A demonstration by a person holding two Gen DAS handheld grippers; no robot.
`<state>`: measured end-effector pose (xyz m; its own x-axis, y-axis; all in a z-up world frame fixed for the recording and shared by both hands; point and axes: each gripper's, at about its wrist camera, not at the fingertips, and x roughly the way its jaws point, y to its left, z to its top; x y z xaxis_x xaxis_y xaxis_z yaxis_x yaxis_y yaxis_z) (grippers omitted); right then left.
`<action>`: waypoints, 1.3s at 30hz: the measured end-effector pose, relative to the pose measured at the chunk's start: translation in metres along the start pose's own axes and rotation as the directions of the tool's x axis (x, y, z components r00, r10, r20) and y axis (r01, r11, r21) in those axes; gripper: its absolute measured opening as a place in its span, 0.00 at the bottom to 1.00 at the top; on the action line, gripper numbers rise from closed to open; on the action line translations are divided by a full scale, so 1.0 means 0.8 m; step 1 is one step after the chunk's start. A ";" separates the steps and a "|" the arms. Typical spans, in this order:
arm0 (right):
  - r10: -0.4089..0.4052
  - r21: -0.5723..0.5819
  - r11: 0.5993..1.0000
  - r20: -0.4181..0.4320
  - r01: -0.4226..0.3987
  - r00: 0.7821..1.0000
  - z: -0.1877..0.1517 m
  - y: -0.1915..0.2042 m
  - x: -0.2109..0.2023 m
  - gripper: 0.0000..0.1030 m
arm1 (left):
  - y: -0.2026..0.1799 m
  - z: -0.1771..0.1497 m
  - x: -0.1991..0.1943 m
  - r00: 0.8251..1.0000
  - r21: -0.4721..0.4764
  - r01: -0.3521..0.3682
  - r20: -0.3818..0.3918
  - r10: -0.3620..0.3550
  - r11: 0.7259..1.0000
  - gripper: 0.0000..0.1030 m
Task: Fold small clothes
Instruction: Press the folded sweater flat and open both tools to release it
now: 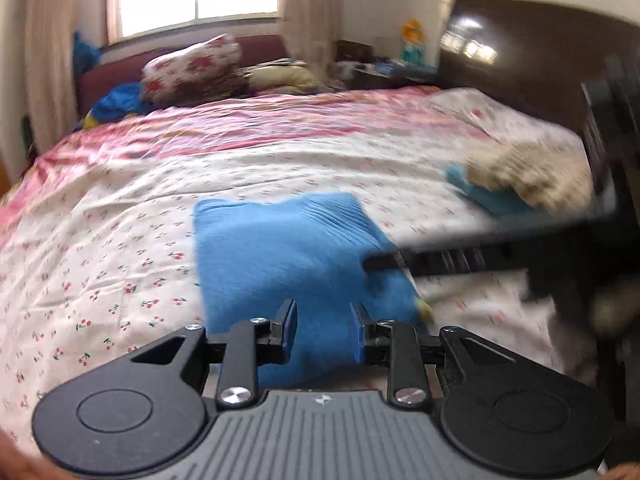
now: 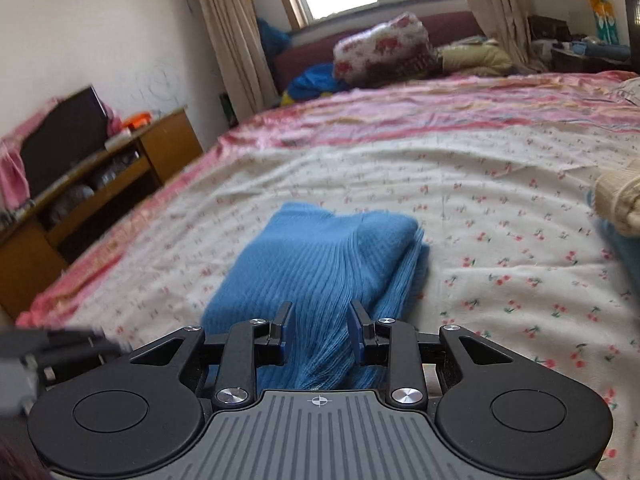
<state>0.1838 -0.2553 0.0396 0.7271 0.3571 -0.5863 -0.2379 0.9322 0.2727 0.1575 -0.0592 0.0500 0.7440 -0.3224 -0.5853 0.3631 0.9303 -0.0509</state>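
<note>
A folded blue knit garment (image 1: 288, 248) lies on the flowered bedsheet (image 1: 100, 264); it also shows in the right wrist view (image 2: 320, 264). My left gripper (image 1: 323, 312) is open, its fingers standing apart over the garment's near edge. My right gripper (image 2: 320, 314) is open too, over the garment's near edge, with knit fabric bunched up between its fingers. The right gripper's body shows blurred at the right of the left wrist view (image 1: 460, 260). The left gripper's body shows blurred at the lower left of the right wrist view (image 2: 60, 344).
A cream knit garment (image 1: 528, 176) lies on another blue piece (image 1: 480, 192) at the bed's right; it also shows in the right wrist view (image 2: 620, 204). Flowered pillows (image 1: 192, 68) sit at the far end. A wooden cabinet (image 2: 100, 188) stands left of the bed.
</note>
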 end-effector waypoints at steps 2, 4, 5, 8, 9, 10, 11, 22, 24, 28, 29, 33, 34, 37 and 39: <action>-0.034 0.020 0.999 -0.054 0.035 0.998 -0.003 -0.005 0.018 0.26 | 0.019 0.004 0.014 1.000 -0.053 -0.020 0.009 0.021 0.998 0.33; -0.090 0.023 0.995 -0.096 0.092 0.991 -0.014 -0.010 0.028 0.26 | 0.035 0.006 0.028 0.999 -0.090 -0.038 0.005 0.039 0.995 0.33; -0.098 0.028 0.994 -0.112 0.101 0.989 -0.020 -0.014 0.030 0.26 | 0.043 0.006 0.038 0.999 -0.106 -0.046 -0.009 0.046 0.993 0.33; -0.092 0.054 0.993 -0.153 0.101 0.984 -0.040 -0.021 0.033 0.25 | 0.056 -0.003 0.059 0.998 -0.131 -0.051 -0.048 0.045 0.990 0.34; -0.089 0.061 0.993 -0.160 0.100 0.983 -0.043 -0.023 0.035 0.25 | 0.055 -0.006 0.059 0.998 -0.123 -0.050 -0.044 0.045 0.991 0.34; -0.091 0.064 0.993 -0.160 0.103 0.983 -0.044 -0.023 0.035 0.25 | 0.051 -0.007 0.060 0.998 -0.107 -0.055 -0.039 0.051 0.993 0.35; -0.094 0.067 0.992 -0.162 0.106 0.982 -0.043 -0.023 0.036 0.25 | 0.048 -0.009 0.058 0.998 -0.095 -0.060 -0.036 0.057 0.994 0.35; -0.196 -0.049 0.980 -0.115 0.192 0.974 -0.043 0.018 0.009 0.26 | 0.054 -0.030 0.037 0.993 -0.179 -0.082 -0.093 0.066 0.980 0.36; -0.203 -0.021 0.979 -0.144 0.202 0.969 -0.045 0.012 0.018 0.26 | 0.056 -0.036 0.039 0.991 -0.186 -0.093 -0.117 0.072 0.978 0.36; -0.206 -0.001 0.978 -0.124 0.208 0.971 -0.043 0.017 0.001 0.26 | 0.054 -0.040 0.025 0.990 -0.186 -0.096 -0.119 0.075 0.978 0.36; -0.209 -0.008 0.978 -0.116 0.209 0.971 -0.042 0.022 -0.005 0.26 | 0.053 -0.040 0.021 0.990 -0.183 -0.097 -0.116 0.077 0.978 0.36; -0.217 -0.024 0.976 -0.102 0.216 0.971 -0.046 0.034 -0.021 0.26 | 0.048 -0.045 0.006 0.992 -0.195 -0.089 -0.110 0.069 0.977 0.38; -0.218 -0.022 0.976 -0.105 0.217 0.970 -0.049 0.036 -0.024 0.26 | 0.047 -0.047 0.003 0.992 -0.195 -0.087 -0.111 0.066 0.977 0.39; -0.221 -0.012 0.975 -0.117 0.222 0.968 -0.060 0.039 -0.030 0.26 | 0.044 -0.056 -0.006 0.991 -0.194 -0.087 -0.118 0.065 0.977 0.40; -0.224 -0.007 0.974 -0.125 0.225 0.967 -0.068 0.042 -0.034 0.26 | 0.043 -0.061 -0.011 0.990 -0.195 -0.084 -0.125 0.060 0.977 0.40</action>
<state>0.1214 -0.2303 0.0234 0.6755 0.1438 -0.7232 -0.0728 0.9890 0.1286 0.1358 -0.0160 0.0141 0.6888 -0.2417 -0.6835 0.1835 0.9702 -0.1582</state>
